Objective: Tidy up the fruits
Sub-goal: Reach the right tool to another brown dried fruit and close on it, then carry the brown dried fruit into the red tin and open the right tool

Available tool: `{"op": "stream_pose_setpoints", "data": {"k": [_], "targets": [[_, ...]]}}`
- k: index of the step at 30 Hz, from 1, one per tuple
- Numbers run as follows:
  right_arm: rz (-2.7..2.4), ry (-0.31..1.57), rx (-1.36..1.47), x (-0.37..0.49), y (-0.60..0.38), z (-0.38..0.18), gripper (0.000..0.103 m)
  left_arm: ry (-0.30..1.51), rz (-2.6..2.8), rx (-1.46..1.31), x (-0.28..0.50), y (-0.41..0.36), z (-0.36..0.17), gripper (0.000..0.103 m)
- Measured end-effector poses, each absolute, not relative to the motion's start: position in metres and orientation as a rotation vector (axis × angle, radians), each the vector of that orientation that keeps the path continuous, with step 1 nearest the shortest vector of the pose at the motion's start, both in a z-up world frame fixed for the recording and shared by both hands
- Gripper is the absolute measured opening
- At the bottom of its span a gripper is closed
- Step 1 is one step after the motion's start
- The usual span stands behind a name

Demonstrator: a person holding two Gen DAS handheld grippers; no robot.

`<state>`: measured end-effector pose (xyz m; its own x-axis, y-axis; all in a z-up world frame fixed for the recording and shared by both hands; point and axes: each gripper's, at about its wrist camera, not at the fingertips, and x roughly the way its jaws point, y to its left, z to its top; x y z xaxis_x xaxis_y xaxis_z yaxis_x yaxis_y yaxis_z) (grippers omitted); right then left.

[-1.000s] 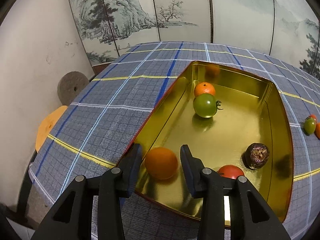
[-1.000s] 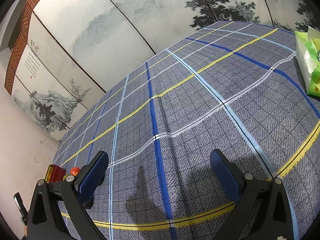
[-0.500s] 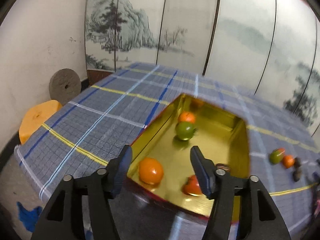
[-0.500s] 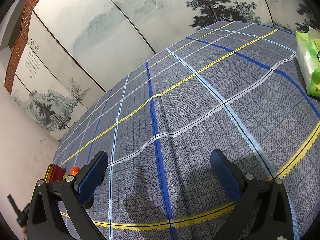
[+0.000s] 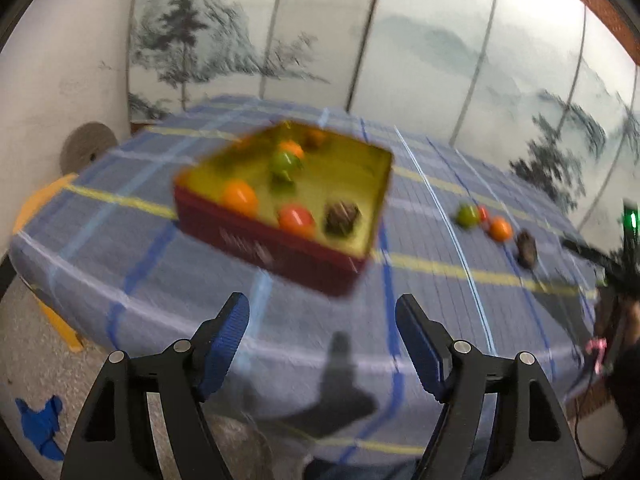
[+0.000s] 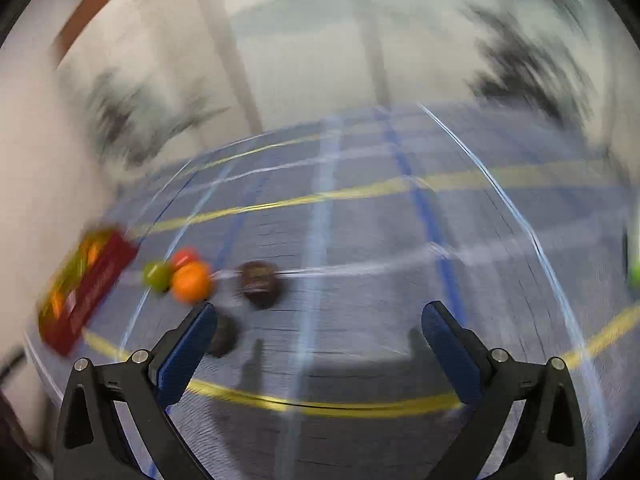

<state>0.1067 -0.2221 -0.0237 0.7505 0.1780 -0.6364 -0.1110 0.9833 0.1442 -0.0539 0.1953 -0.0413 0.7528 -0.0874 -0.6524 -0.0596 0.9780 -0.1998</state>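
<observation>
The left gripper (image 5: pixel 322 332) hangs over the near edge of the plaid tablecloth (image 5: pixel 132 256) with its jaws opening and nothing between them; the right gripper (image 6: pixel 320 340) is spread wide too, empty, above bare cloth a little right of the loose fruit. The red tin with the gold inside (image 5: pixel 280 248) sits on the left part of the table and already holds a good share of the work — an orange (image 5: pixel 239 197) near its front wall, a red tomato (image 5: pixel 295 218) and a dark passion fruit (image 5: pixel 341 217) beside it, and farther back a green tomato (image 5: pixel 282 163) with another orange fruit (image 5: pixel 292 148) just behind; a smudge of orange in the far corner may be only a reflection, and the blur will not let me tell. Still out on the cloth, well apart from the tin on its right, lies a small cluster: a green tomato (image 6: pixel 157 276), a red one (image 6: pixel 184 257) touching it, an orange (image 6: pixel 192 281) in front, and a dark passion fruit (image 6: pixel 259 282) just to the right; a second dark round thing (image 6: pixel 224 336) sits nearer, partly hidden behind the right gripper's left finger. So I judge the job roughly half done — about five pieces boxed, four or five left to carry over; both views are smeared, so the counts are not firm. The right gripper looks the better placed for the next pick, since the loose cluster lies just ahead of it and to its left.
</observation>
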Motion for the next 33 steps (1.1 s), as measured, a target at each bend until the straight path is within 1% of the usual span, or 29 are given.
{"op": "stream_pose_setpoints", "data": {"k": [1, 3, 4, 5, 6, 7, 9, 13, 15, 16, 17, 18, 20, 25, 33], "targets": [[0.166, 0.683, 0.001, 0.108, -0.202, -0.019, 0.102, 0.742, -0.037, -0.219, -0.057, 0.187, -0.051, 0.076], [0.159, 0.689, -0.066, 0.117, -0.183, -0.017, 0.101, 0.768, -0.058, -0.221, -0.060, 0.177, -0.062, 0.076], [0.167, 0.712, -0.049, 0.122, -0.182, -0.018, 0.096, 0.778, -0.067, -0.226, -0.062, 0.172, -0.067, 0.076], [0.196, 0.748, 0.014, 0.127, -0.182, -0.019, 0.084, 0.756, -0.061, -0.213, -0.068, 0.167, -0.070, 0.076], [0.241, 0.783, 0.101, 0.130, -0.183, -0.022, 0.079, 0.755, -0.068, -0.201, -0.070, 0.163, -0.072, 0.077], [0.260, 0.804, 0.139, 0.132, -0.183, -0.025, 0.076, 0.747, -0.068, -0.183, -0.073, 0.162, -0.073, 0.077], [0.218, 0.826, 0.109, 0.133, -0.174, -0.035, 0.075, 0.745, -0.077, -0.195, -0.077, 0.162, -0.072, 0.077], [0.211, 0.867, 0.083, 0.138, -0.163, -0.052, 0.064, 0.718, -0.070, -0.220, -0.082, 0.175, -0.063, 0.077], [0.217, 0.876, 0.085, 0.142, -0.157, -0.055, 0.055, 0.713, -0.067, -0.239, -0.082, 0.182, -0.061, 0.077], [0.223, 0.885, 0.078, 0.142, -0.154, -0.056, 0.048, 0.715, -0.062, -0.249, -0.082, 0.185, -0.061, 0.077], [0.233, 0.899, 0.066, 0.142, -0.150, -0.058, 0.044, 0.718, -0.058, -0.258, -0.082, 0.187, -0.062, 0.077], [0.238, 0.915, 0.046, 0.143, -0.143, -0.062, 0.044, 0.721, -0.056, -0.264, -0.083, 0.189, -0.063, 0.077], [0.220, 0.902, -0.024, 0.139, -0.133, -0.062, 0.036, 0.720, -0.051, -0.275, -0.086, 0.191, -0.065, 0.077], [0.232, 0.863, -0.072, 0.129, -0.127, -0.055, 0.035, 0.714, -0.044, -0.284, -0.092, 0.194, -0.067, 0.077], [0.280, 0.769, -0.104, 0.116, -0.098, -0.013, 0.035, 0.720, -0.031, -0.311, -0.099, 0.198, -0.073, 0.077]]}}
